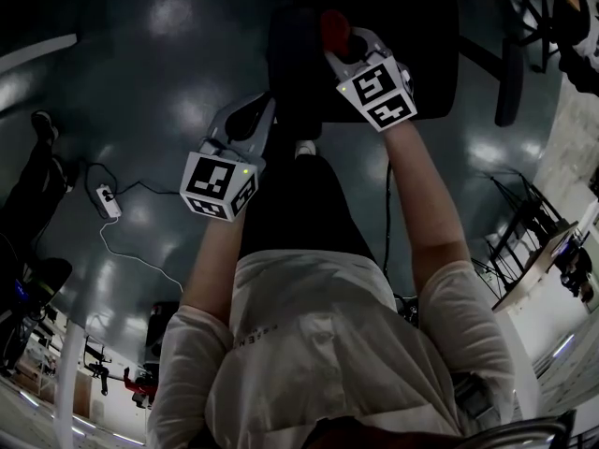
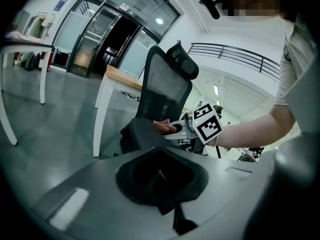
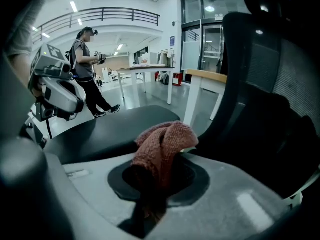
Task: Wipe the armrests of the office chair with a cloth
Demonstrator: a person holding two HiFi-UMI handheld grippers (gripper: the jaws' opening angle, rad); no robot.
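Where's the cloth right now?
The reddish cloth is bunched in the jaws of the right gripper. In the right gripper view the chair seat lies just beyond it and the backrest stands at its right.

Cloth (image 3: pixel 162 144): reddish-pink, coarse knit, bunched into a folded lump.
Cloth hold: lower end pinched between jaws of right gripper (image 1: pixel 344 50).
Cloth place: centre of right gripper view, top centre of head view, against dark padded chair edge at centre of left gripper view.
Office chair (image 2: pixel 167 86): black, upright, mesh backrest.
Headrest (image 2: pixel 183 59): curved, atop backrest.
Seat (image 3: pixel 112 126): black, smooth, left of cloth.
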